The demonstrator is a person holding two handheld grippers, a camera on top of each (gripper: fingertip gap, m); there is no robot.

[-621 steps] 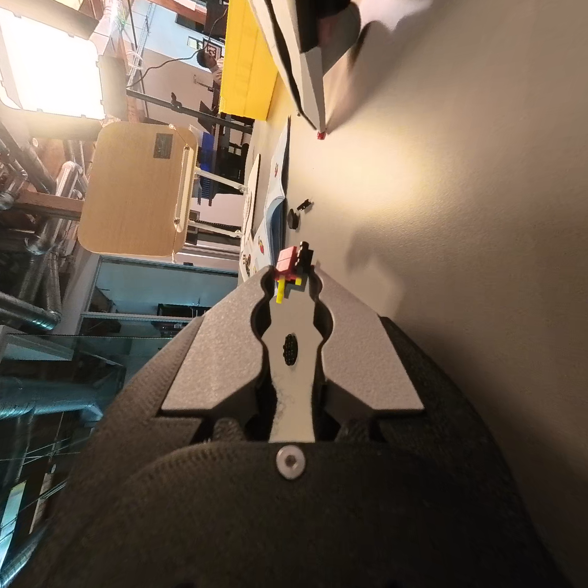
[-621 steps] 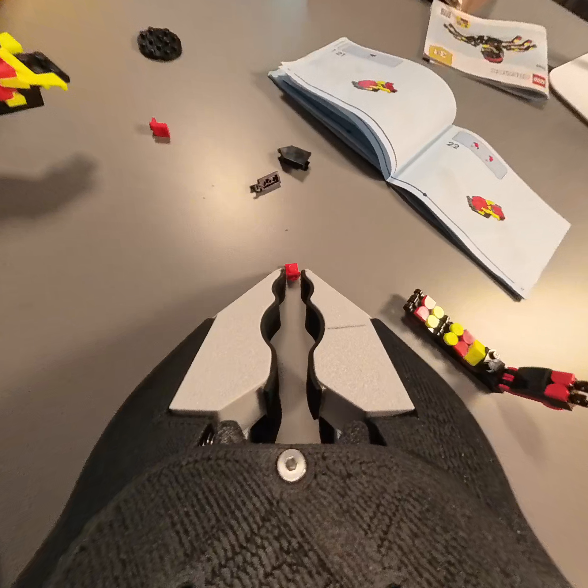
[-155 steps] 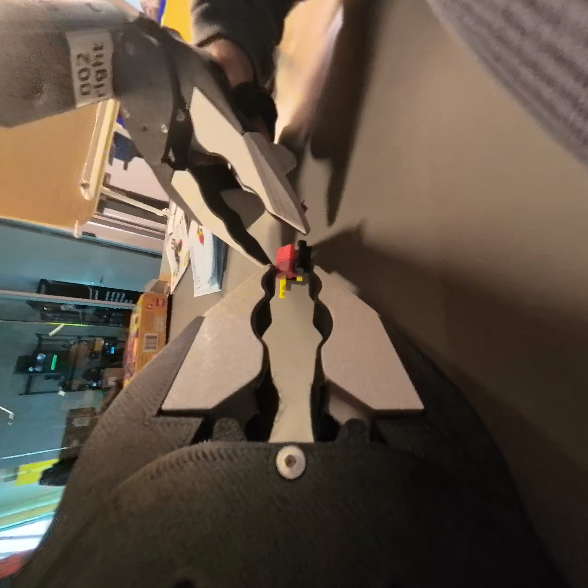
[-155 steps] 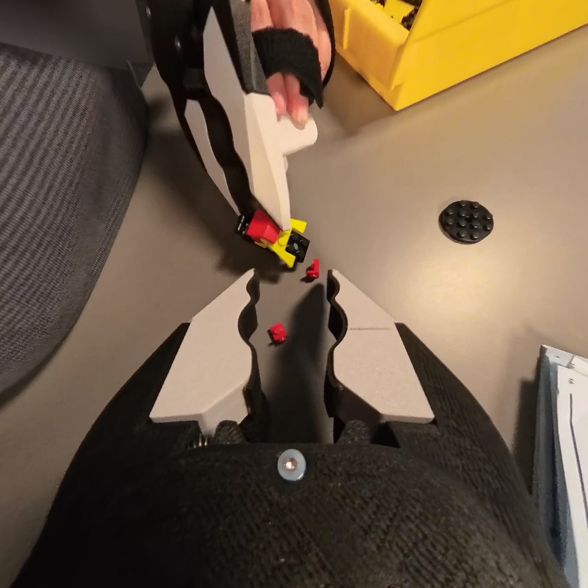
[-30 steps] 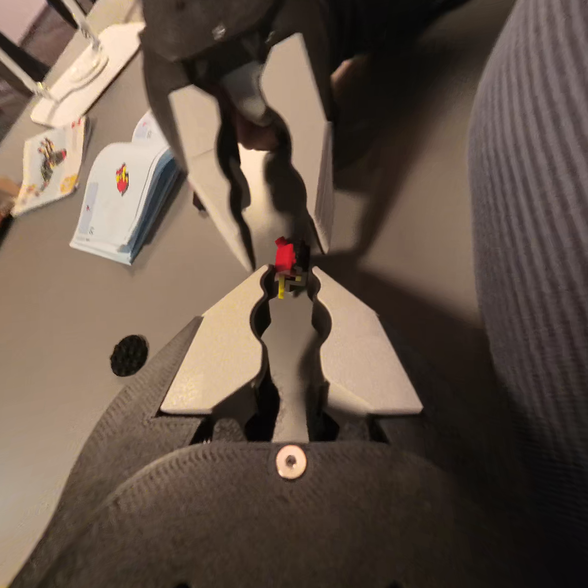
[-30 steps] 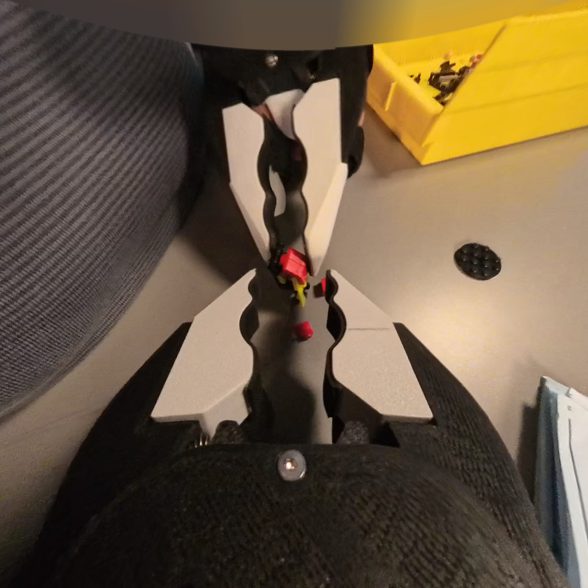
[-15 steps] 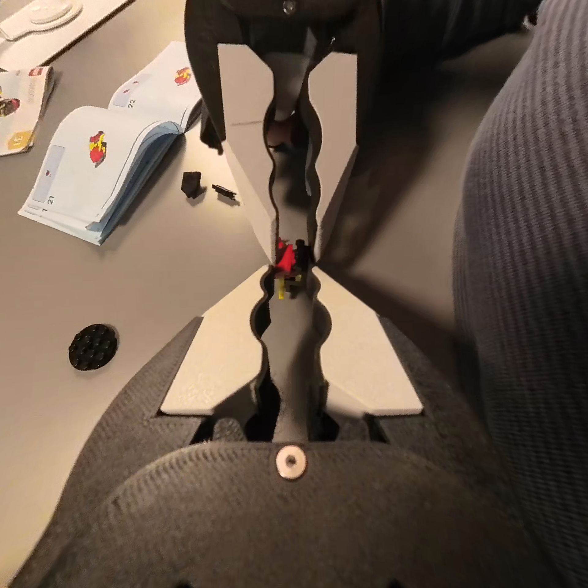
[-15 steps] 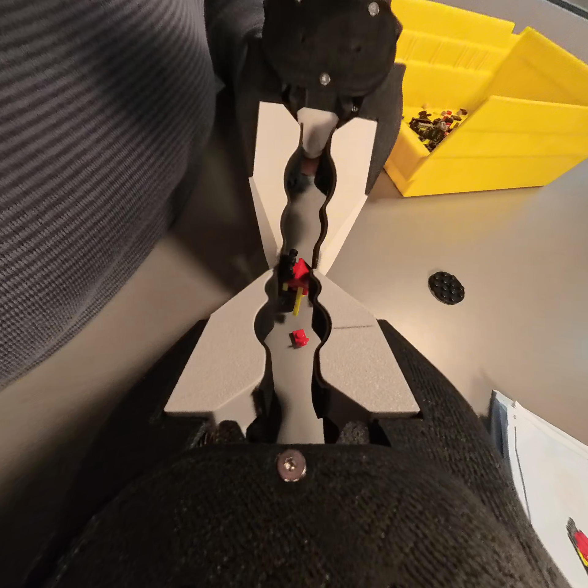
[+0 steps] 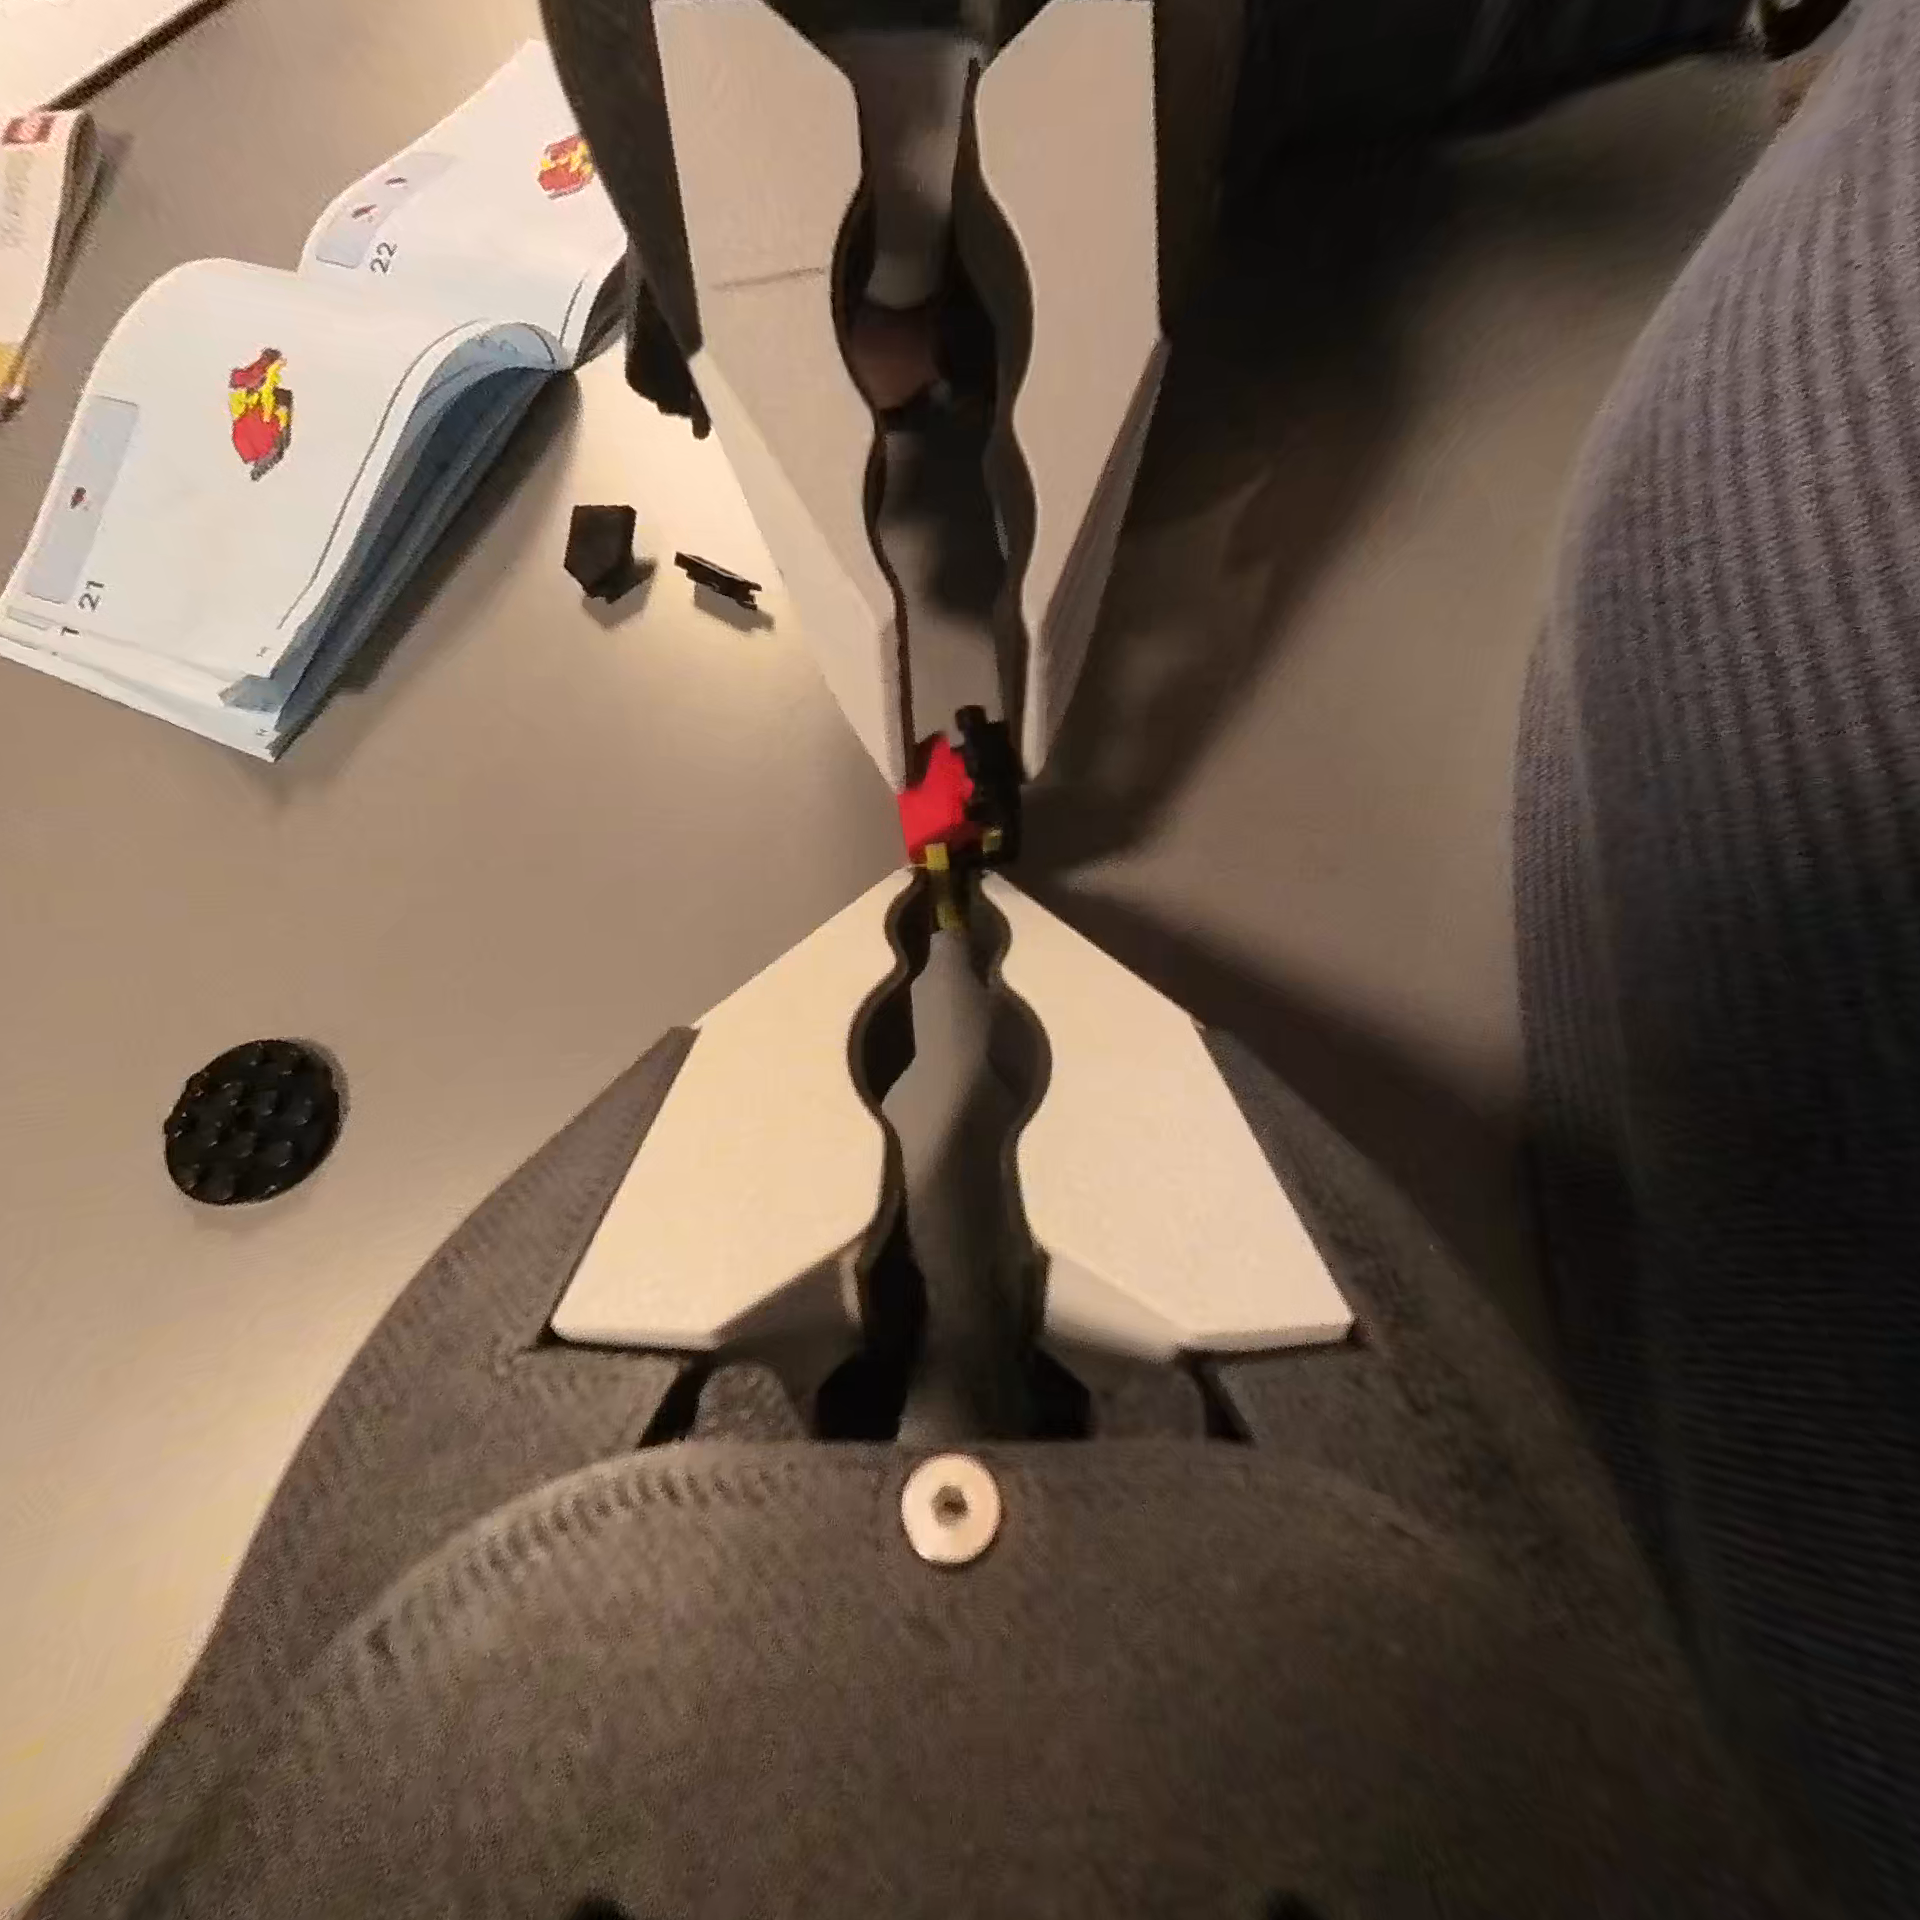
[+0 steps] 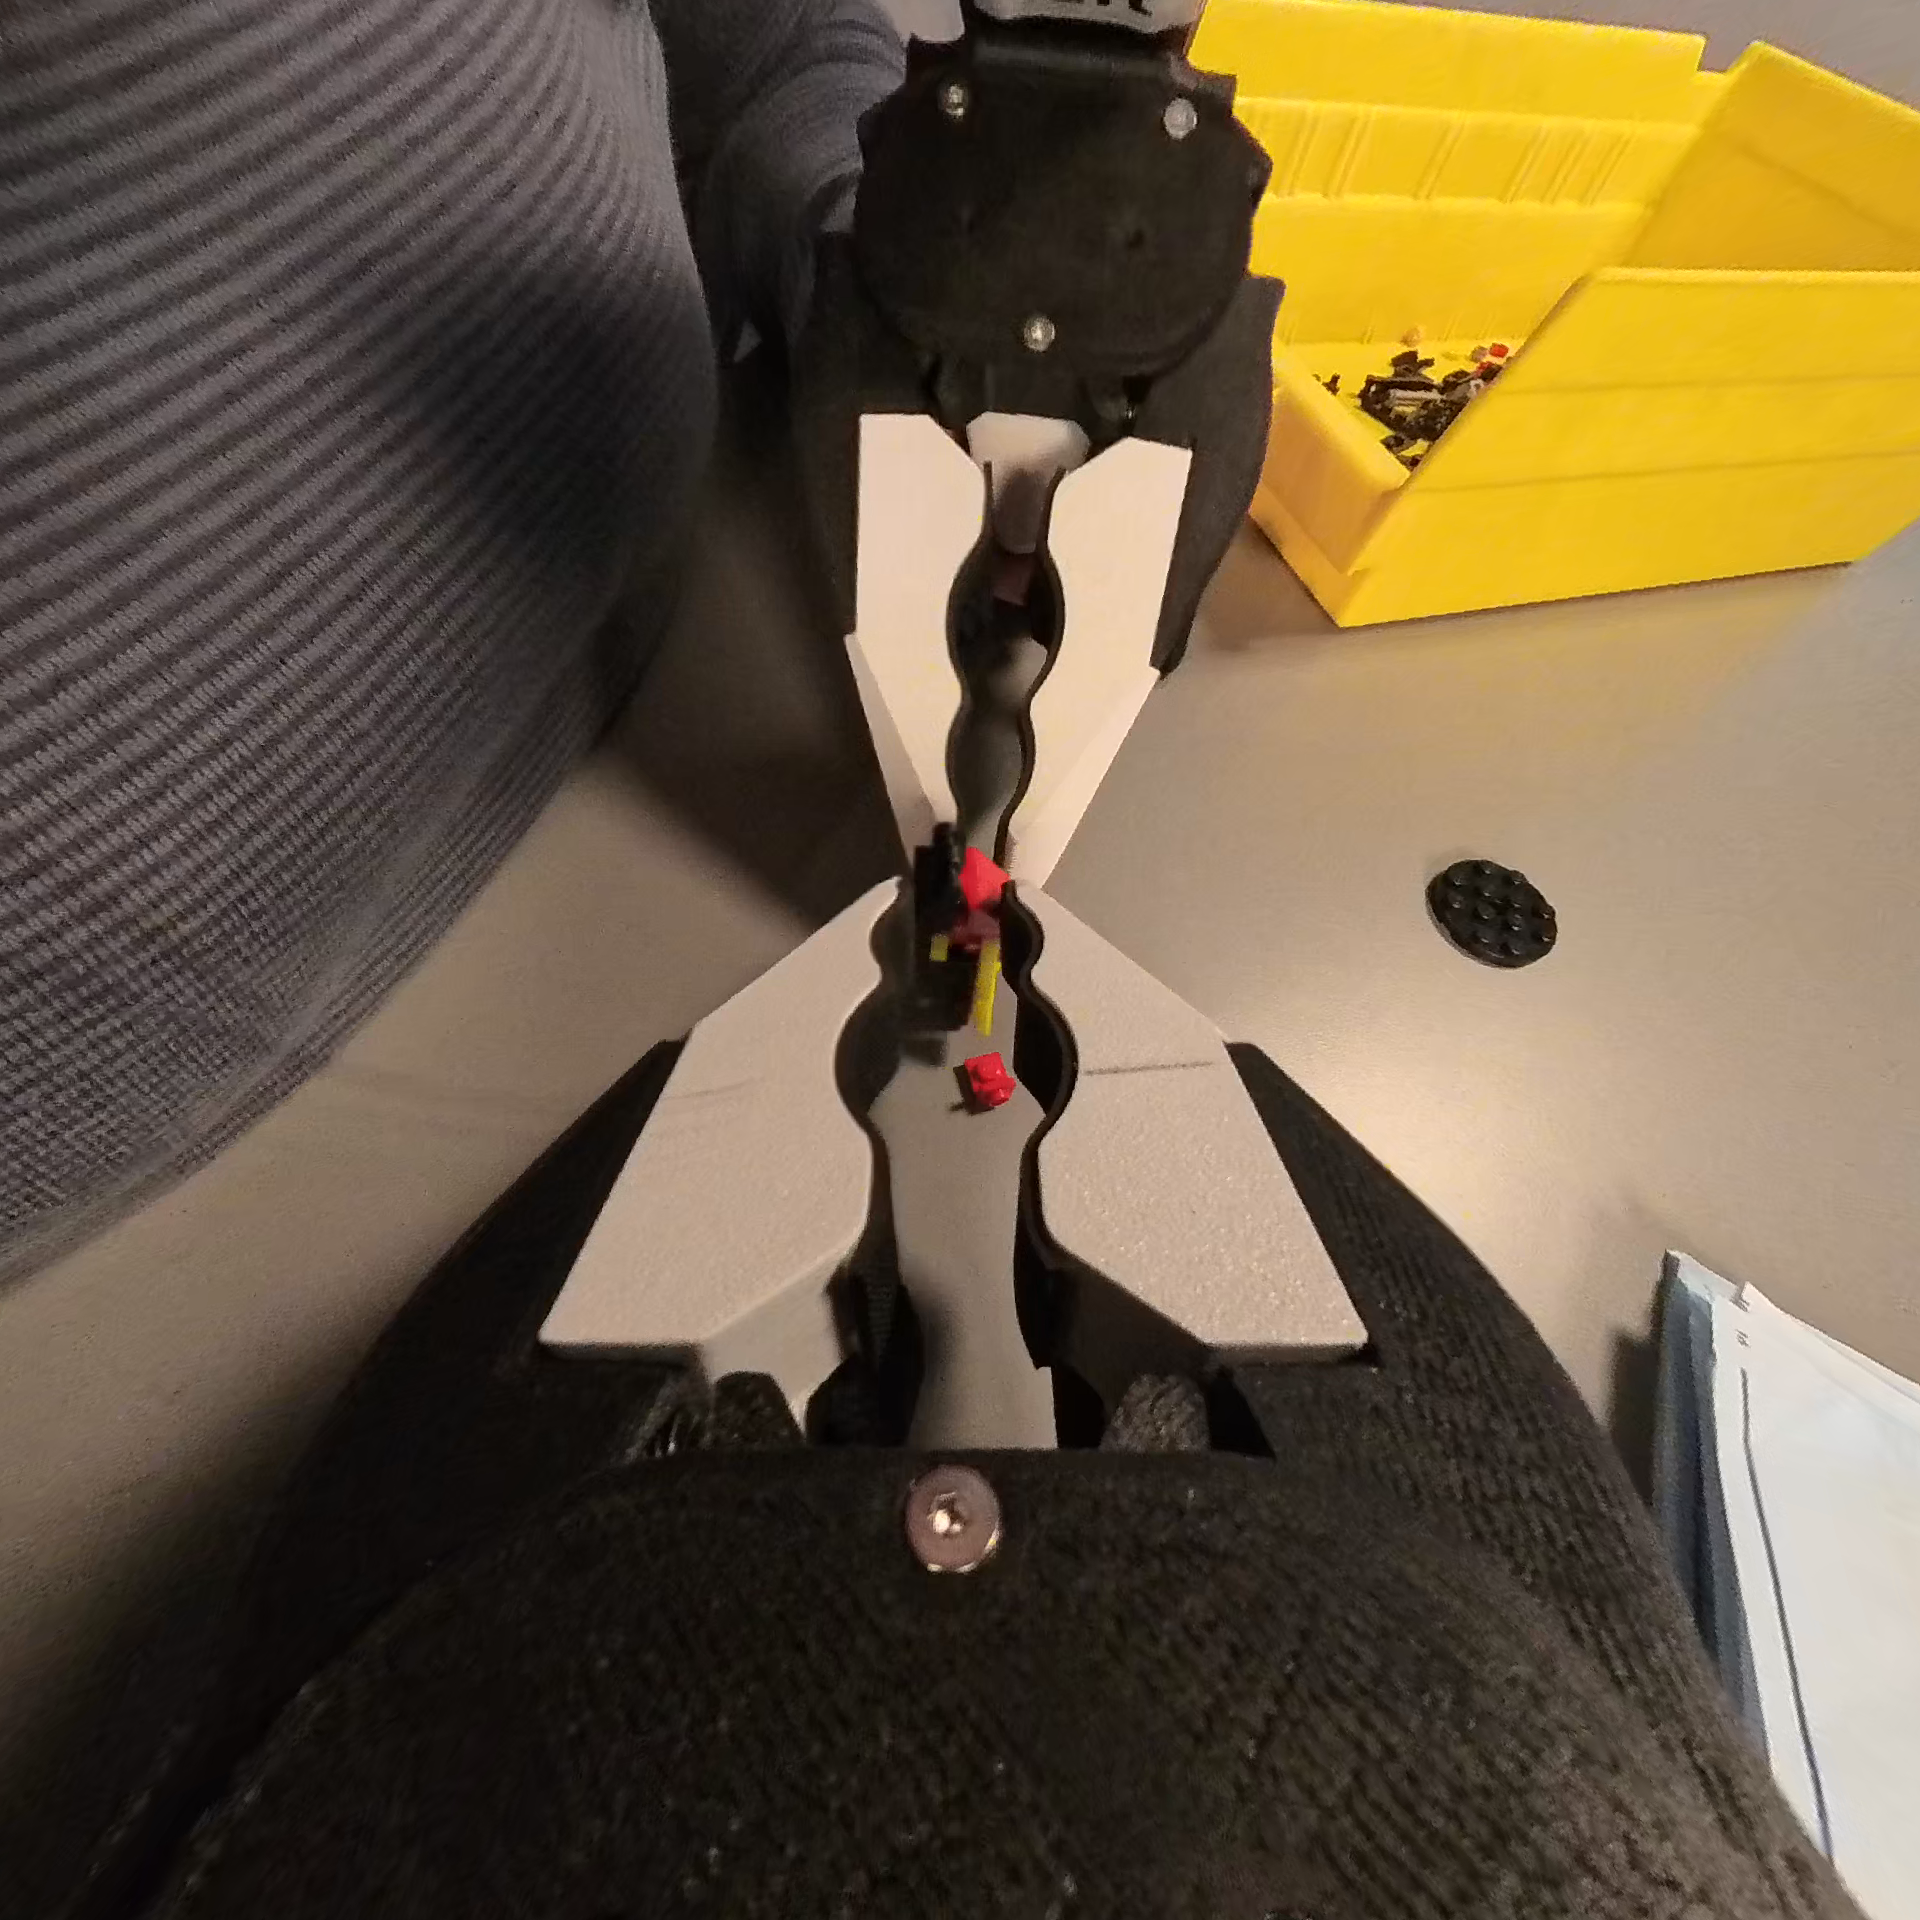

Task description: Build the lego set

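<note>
A small red, black and yellow lego assembly hangs above the grey table between two grippers that meet tip to tip. My left gripper is shut on its yellow and black end. My right gripper comes from the opposite side, and its tips are closed on the red and black part of the assembly. In the left wrist view the right gripper reaches down from the top. In the right wrist view the left gripper does the same. A loose red piece lies on the table under the right fingers.
A yellow bin with small parts stands at the back right. A black round plate lies on the table. An open instruction booklet and two small black pieces lie nearby. A person's grey ribbed sleeve lies close alongside. The tips of both grippers are at nearly the same place. Both grippers' tips are roughly 15 cm from the black round plate. It turns up in the left wrist view as well.
My right gripper was open a second ago. It has moved in and its jaws have closed onto the assembly held by the left gripper. The left gripper kept its hold.
</note>
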